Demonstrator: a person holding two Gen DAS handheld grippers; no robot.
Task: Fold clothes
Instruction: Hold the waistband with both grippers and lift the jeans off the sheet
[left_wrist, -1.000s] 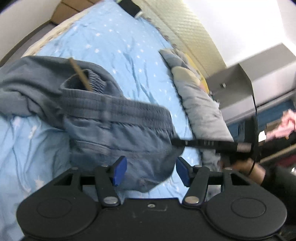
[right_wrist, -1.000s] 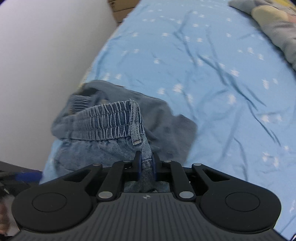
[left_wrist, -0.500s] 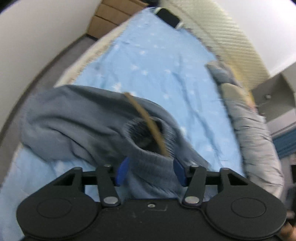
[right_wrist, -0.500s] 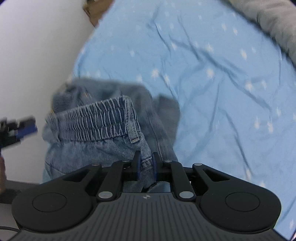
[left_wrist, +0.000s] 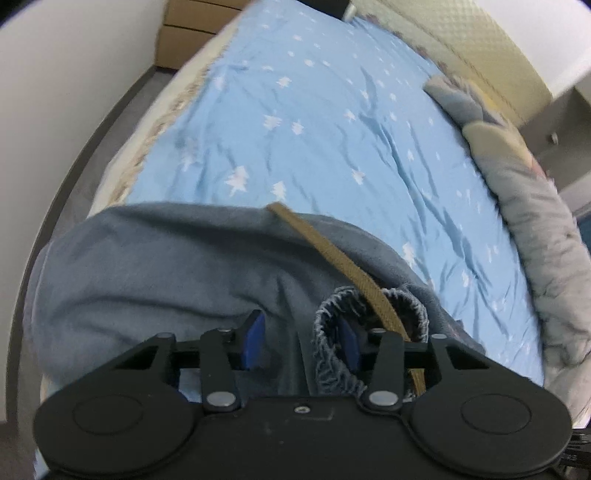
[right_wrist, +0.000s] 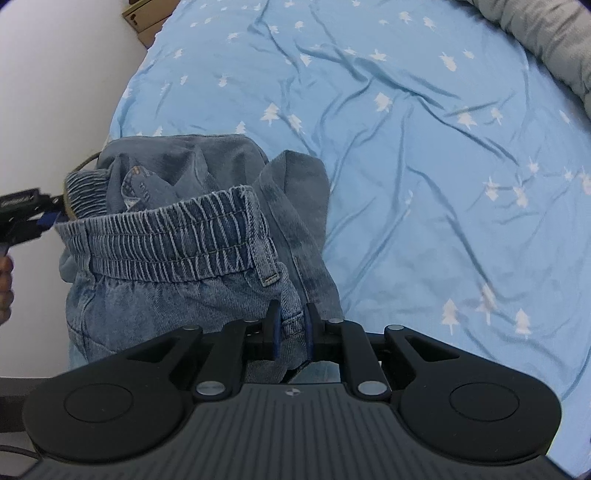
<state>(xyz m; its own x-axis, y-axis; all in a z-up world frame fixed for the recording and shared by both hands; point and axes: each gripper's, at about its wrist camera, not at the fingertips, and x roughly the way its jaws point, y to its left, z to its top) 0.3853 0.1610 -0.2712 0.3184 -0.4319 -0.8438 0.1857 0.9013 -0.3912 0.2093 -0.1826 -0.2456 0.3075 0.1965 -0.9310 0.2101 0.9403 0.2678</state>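
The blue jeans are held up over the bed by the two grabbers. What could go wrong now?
1. The left gripper is closing, but its pads do not look pressed on the waistband yet, so that side might slip free and sag.
2. The brown drawstring lies beside one pad and could get pinched instead.
3. The right gripper pinches only a narrow bit of the jeans; a tug might pull it out.
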